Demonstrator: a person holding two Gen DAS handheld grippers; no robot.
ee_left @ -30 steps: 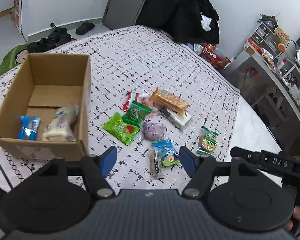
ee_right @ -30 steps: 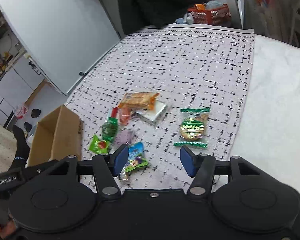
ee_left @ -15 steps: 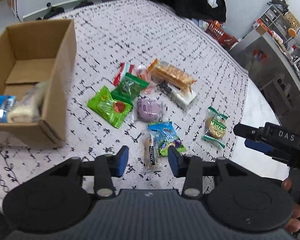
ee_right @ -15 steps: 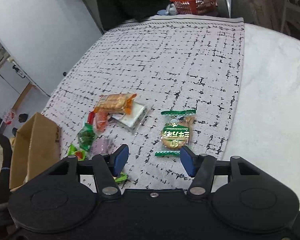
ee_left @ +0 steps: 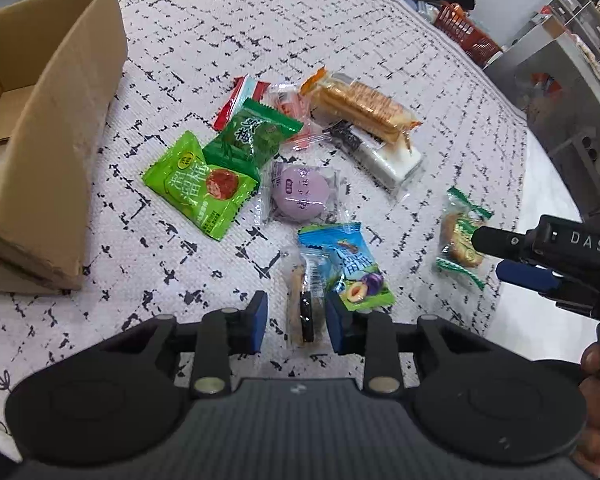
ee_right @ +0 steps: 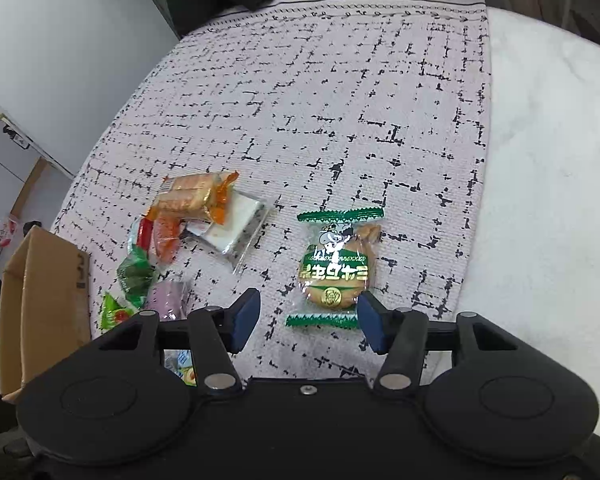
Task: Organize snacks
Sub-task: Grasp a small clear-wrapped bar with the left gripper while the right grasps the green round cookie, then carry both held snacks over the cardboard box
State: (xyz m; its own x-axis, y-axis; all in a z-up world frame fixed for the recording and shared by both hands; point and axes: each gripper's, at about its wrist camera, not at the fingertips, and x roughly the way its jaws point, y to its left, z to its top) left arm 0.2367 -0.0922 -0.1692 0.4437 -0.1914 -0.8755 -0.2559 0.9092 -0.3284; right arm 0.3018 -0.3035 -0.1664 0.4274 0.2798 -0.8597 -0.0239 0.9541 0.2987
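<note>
Several wrapped snacks lie on a patterned cloth (ee_left: pixel 220 40). My left gripper (ee_left: pixel 296 322) is open, its fingers on either side of a clear-wrapped dark bar (ee_left: pixel 306 304), beside a blue plum packet (ee_left: pixel 346 268). Farther off lie a purple cake (ee_left: pixel 300 192), two green packets (ee_left: pixel 204 184) and a cracker pack (ee_left: pixel 360 104). My right gripper (ee_right: pixel 306 322) is open, low over a green-edged biscuit packet (ee_right: pixel 336 268), which also shows in the left wrist view (ee_left: pixel 458 236). The cardboard box (ee_left: pixel 56 128) stands at the left.
The cloth ends at the right, where bare white bedding (ee_right: pixel 540 160) begins. A red basket (ee_left: pixel 466 34) and a shelf unit (ee_left: pixel 560 64) stand beyond the bed. A white wall and door (ee_right: pixel 60 60) are at the left in the right wrist view.
Both grippers have dropped closer to the snacks. The left fingers have narrowed around the clear-wrapped bar. The right gripper has moved over the biscuit packet and stays wide open.
</note>
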